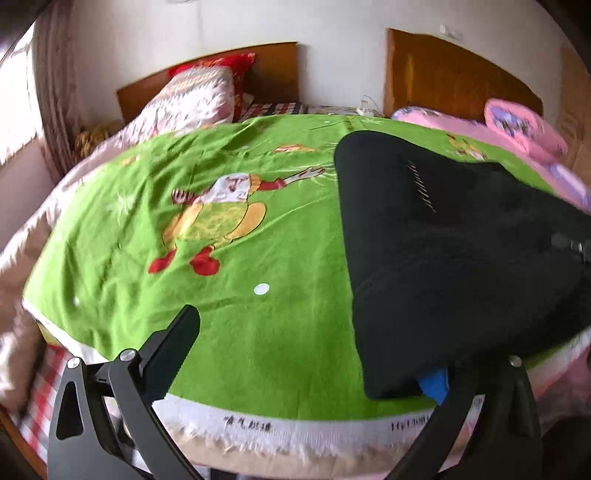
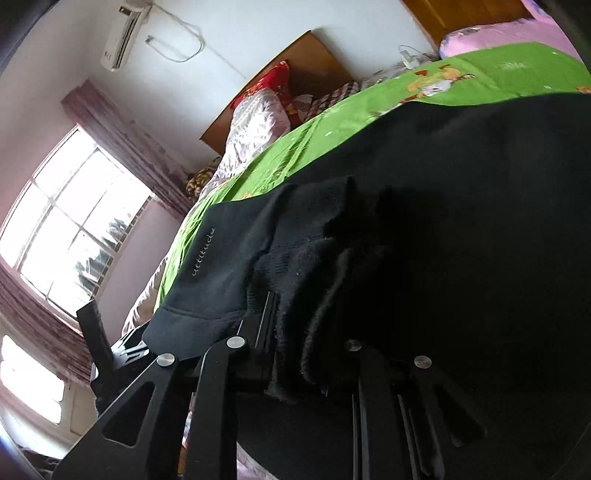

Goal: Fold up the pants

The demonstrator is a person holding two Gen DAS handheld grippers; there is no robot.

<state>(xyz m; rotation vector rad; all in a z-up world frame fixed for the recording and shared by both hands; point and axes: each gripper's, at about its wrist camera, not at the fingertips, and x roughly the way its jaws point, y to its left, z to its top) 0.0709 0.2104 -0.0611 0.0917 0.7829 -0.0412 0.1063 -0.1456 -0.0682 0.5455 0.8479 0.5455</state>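
Note:
Black pants (image 1: pixel 443 251) lie on the right side of a green cartoon blanket (image 1: pixel 240 266) spread over the bed. My left gripper (image 1: pixel 314 347) stands wide open at the blanket's near edge. Its left finger (image 1: pixel 177 332) is over bare blanket, and the pants' near corner drapes over the blue pad (image 1: pixel 434 380) of its right finger. In the right wrist view the pants (image 2: pixel 461 221) fill the frame, with white "attitude" lettering (image 2: pixel 203 254) on a folded-over part. My right gripper (image 2: pixel 291 332) is shut on a bunch of this black fabric, which hides its fingertips.
Two wooden headboards (image 1: pixel 443 77) stand against the white far wall, with a floral pillow (image 1: pixel 192 96) and a red pillow (image 1: pixel 221 66) at the back left. A pink quilt (image 1: pixel 524 129) lies at the back right. The window (image 2: pixel 66 229), curtains and air conditioner (image 2: pixel 125 33) are on the left.

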